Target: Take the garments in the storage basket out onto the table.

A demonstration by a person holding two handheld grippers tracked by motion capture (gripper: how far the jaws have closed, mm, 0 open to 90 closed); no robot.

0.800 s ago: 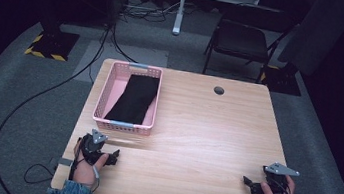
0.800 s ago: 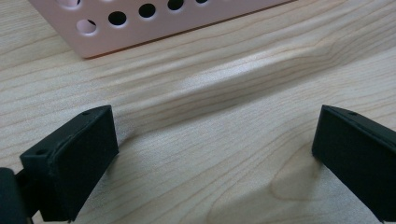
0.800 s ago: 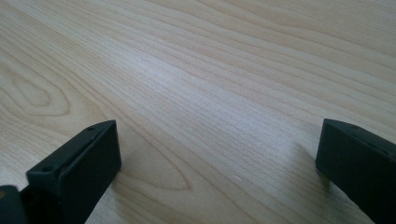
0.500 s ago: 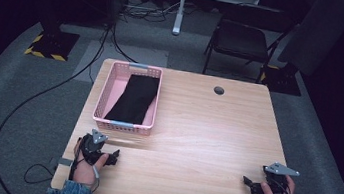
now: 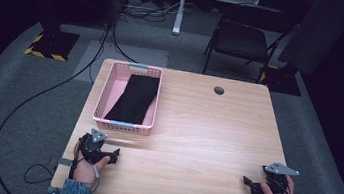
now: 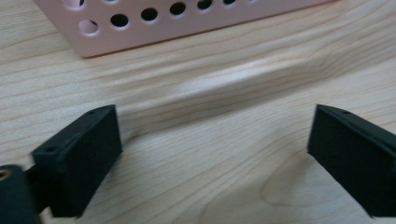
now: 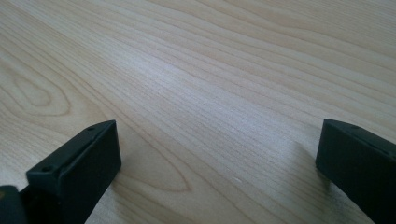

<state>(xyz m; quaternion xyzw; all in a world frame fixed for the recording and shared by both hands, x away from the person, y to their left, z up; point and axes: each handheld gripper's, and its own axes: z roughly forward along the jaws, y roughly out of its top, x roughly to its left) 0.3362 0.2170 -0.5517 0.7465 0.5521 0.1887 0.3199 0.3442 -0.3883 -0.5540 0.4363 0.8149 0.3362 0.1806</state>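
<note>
A folded black cloth (image 5: 133, 99) is held in the perforated pink plastic basket (image 5: 104, 94), near the left gripper (image 6: 212, 149); the right gripper (image 7: 217, 163) is well apart. Both are spread wide, empty, on the pale wooden table (image 5: 205, 131).

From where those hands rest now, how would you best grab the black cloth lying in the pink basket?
Probably from straight above, with the left hand-held gripper, which sits open just in front of the pink basket. The black cloth lies flat and folded, hemmed in by the basket walls, so a side approach is blocked. Pinching its near end, close to the front wall, looks easiest.
</note>
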